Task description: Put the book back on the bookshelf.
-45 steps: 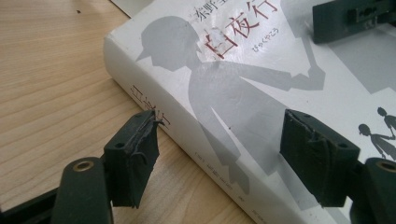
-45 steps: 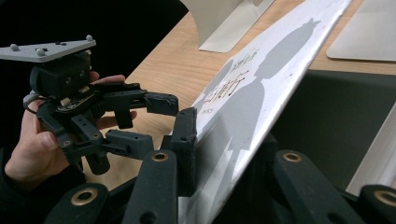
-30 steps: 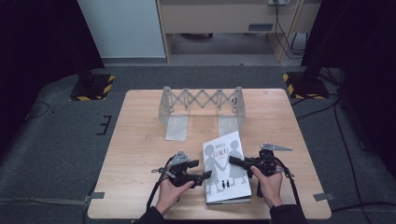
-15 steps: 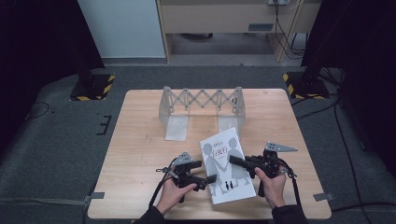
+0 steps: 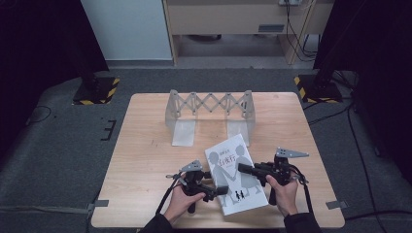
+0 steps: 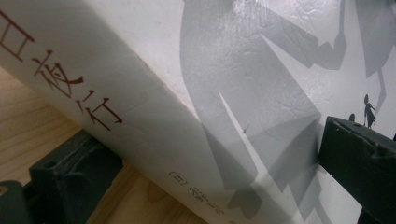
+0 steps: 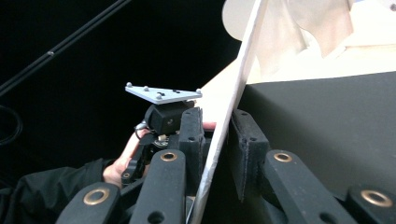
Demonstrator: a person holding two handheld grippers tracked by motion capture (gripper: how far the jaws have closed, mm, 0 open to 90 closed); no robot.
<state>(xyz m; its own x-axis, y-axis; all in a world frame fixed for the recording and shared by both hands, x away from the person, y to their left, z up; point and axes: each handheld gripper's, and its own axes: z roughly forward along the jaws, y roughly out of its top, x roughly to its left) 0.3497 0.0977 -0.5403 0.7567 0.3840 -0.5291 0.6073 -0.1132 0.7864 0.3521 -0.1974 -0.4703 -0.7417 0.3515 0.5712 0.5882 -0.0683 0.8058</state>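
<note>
A white book [image 5: 236, 180] with grey silhouettes on its cover lies near the front edge of the wooden table [image 5: 145, 145]. My left gripper [image 5: 217, 190] reaches in from the book's left side. In the left gripper view the book's spine [image 6: 140, 107] runs between the wide-apart jaws of the left gripper [image 6: 212, 149], which have just been opening. My right gripper [image 5: 244, 169] comes from the right, over the cover. In the right gripper view the right gripper [image 7: 217, 119] is shut on the thin front cover [image 7: 238, 79], raised on edge.
A grey folding lattice rack [image 5: 210, 108] stands across the back of the table. Black and yellow striped stand feet sit on the floor at left [image 5: 97, 90] and right [image 5: 316, 87]. The other hand and its grey-plated gripper [image 7: 163, 95] appear beyond the cover.
The left gripper's jaws have spread apart at the book's left edge. Both hands and the book have stayed nearly in place.
</note>
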